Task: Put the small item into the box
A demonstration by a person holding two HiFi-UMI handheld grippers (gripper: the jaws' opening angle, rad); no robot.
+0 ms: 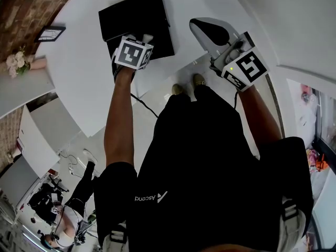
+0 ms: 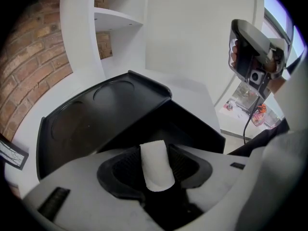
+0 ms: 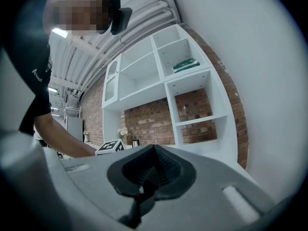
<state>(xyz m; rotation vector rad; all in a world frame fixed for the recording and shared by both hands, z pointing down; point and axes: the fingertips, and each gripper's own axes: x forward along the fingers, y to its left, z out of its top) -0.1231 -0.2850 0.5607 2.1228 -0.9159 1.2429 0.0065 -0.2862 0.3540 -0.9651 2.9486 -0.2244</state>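
The small item (image 2: 156, 170) is a short white roll, and my left gripper (image 2: 157, 166) is shut on it. That gripper (image 1: 140, 40) hovers over the black box (image 1: 135, 19) on the white table. In the left gripper view the box lid (image 2: 96, 112) stands tilted open, with the dark inside of the box (image 2: 185, 126) just beyond the item. My right gripper (image 1: 211, 33) is held up to the right of the box, away from it. Its jaws (image 3: 153, 170) are shut with nothing between them, and it faces a white shelf unit.
The white table (image 1: 79, 72) ends at a curved front edge above the floor. A small picture frame (image 1: 50, 34) and flowers (image 1: 18, 62) stand at the left. White shelves (image 3: 183, 95) on a brick wall rise behind. A black cable (image 1: 147, 106) runs over the floor.
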